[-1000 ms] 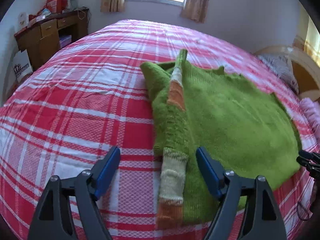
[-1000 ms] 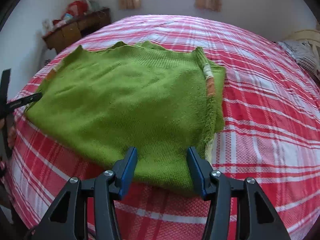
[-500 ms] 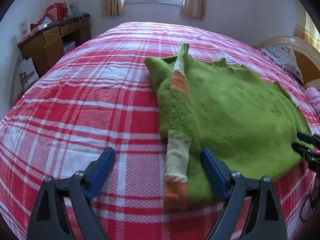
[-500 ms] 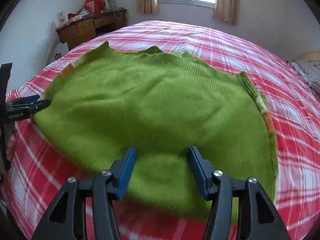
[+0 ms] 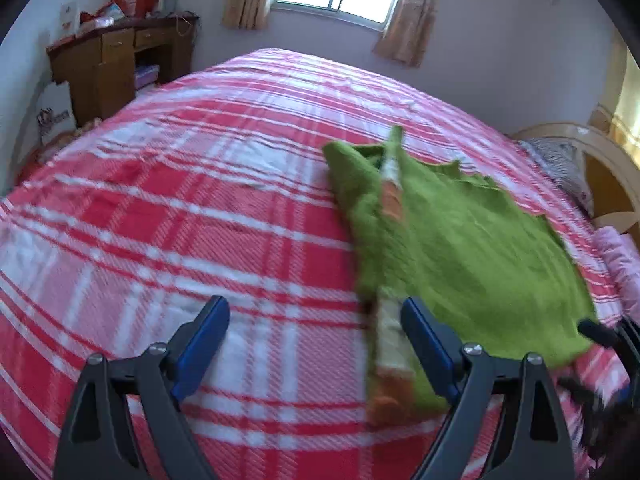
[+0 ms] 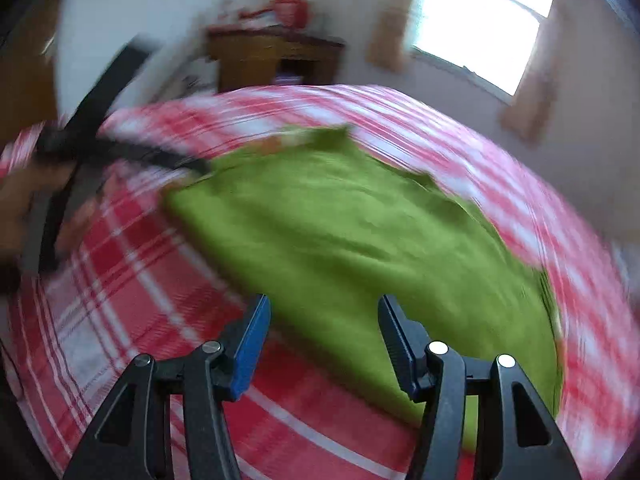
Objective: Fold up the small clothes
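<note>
Pointing steeply down at the bed, the left gripper point(image 5: 314, 334) hovers with its blue-padded jaws spread wide and nothing pinched between them; the sweater's striped sleeve point(image 5: 390, 344) lies just inside the right-hand pad, with bare bedspread across the rest of the gap. The right gripper point(image 6: 324, 340) also tilts down, its jaws parted and empty, above the near hem of the green sweater point(image 6: 360, 240). The right wrist view is heavily blurred and canted, the window sitting up at 1 o'clock.

From the left wrist view, the red-and-white plaid bedspread point(image 5: 180, 220) runs open from 9 to 12 o'clock, a broad free stretch. A wooden desk point(image 5: 116, 68) stands beyond the bed's far edge at 10 o'clock, a curtained window at 12, and a curved headboard point(image 5: 608, 172) with a pillow at 3. The right gripper's dark tip shows at 4 o'clock, at the sweater's edge; whether it touches cannot be told.

The sweater lies on the right half of the bed in this view, spread mostly flat, its left side folded over so the sleeve with cream and orange bands runs down along the fold toward 6 o'clock. Its far edge is jagged and uneven.
</note>
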